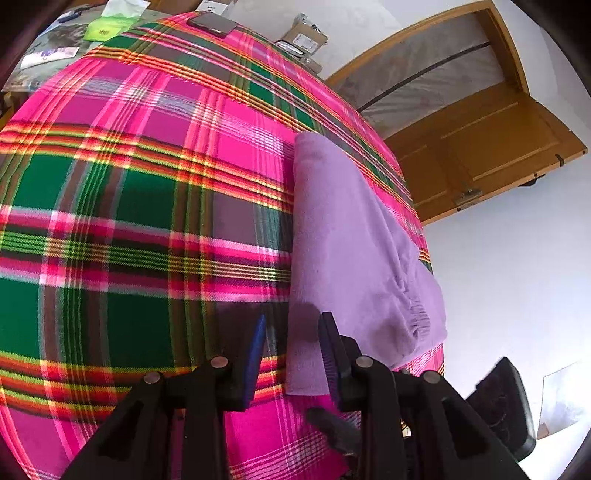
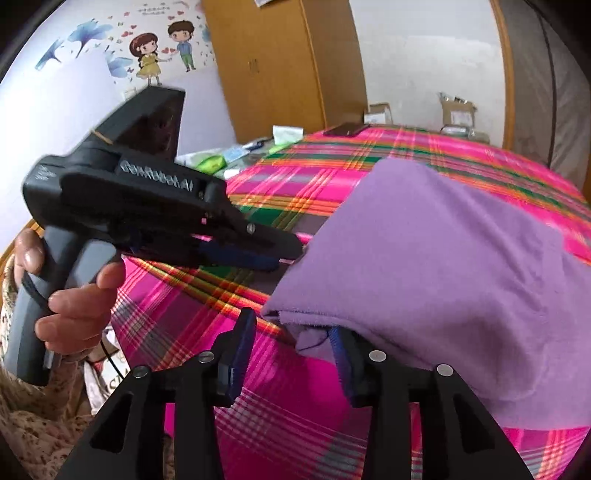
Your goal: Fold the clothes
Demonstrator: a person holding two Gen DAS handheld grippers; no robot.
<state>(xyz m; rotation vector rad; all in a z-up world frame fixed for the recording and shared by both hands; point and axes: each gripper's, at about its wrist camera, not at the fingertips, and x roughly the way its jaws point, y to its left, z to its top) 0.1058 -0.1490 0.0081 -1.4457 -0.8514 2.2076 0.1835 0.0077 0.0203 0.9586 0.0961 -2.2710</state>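
A folded purple garment lies on a pink and green plaid blanket, near the blanket's right edge. In the left wrist view my left gripper sits at the garment's near left corner. The garment's edge lies between its jaws, and plaid shows between the cloth and the left pad. The right wrist view shows the garment bulging up, one corner drooping between the spread jaws of my right gripper and draped over its right finger. A hand holds the left gripper, whose tips meet the cloth's left edge.
A phone lies at the blanket's far edge. Beyond it are cardboard boxes and a table with a green packet. A wooden door stands to the right, a wardrobe at the back. The blanket drops off just right of the garment.
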